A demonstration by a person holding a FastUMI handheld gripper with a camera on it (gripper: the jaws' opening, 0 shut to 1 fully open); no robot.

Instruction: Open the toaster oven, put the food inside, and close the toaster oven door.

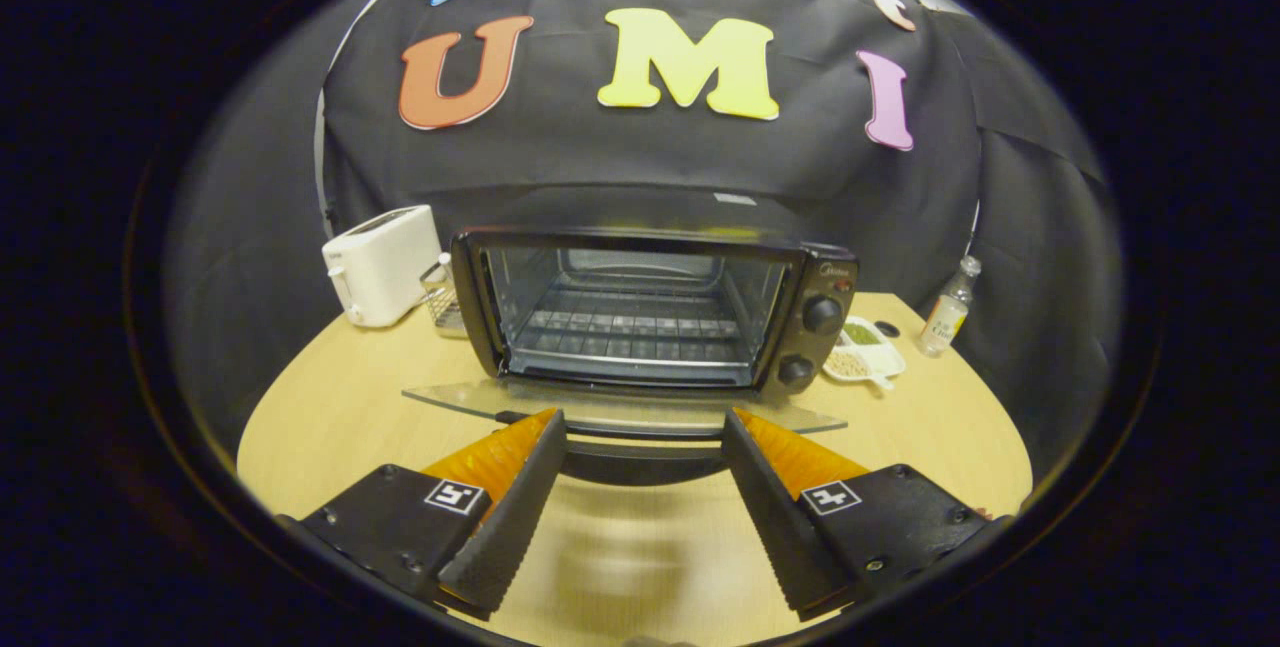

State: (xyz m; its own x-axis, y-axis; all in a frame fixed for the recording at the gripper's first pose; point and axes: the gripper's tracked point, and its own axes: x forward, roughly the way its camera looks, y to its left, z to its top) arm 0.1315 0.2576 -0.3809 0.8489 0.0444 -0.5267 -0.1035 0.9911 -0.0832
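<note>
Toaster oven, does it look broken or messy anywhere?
Nothing looks broken or spilled. The toaster oven has its glass door folded down flat, and its rack is bare: no food inside yet. The gripper has its jaws open, either side of the door handle.

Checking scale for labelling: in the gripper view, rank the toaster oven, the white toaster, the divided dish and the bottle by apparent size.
1. Toaster oven, door folded down, just beyond the open gripper.
2. White toaster.
3. Divided dish and bottle: look similar, and fisheye bending makes ranking them unsure.
</note>
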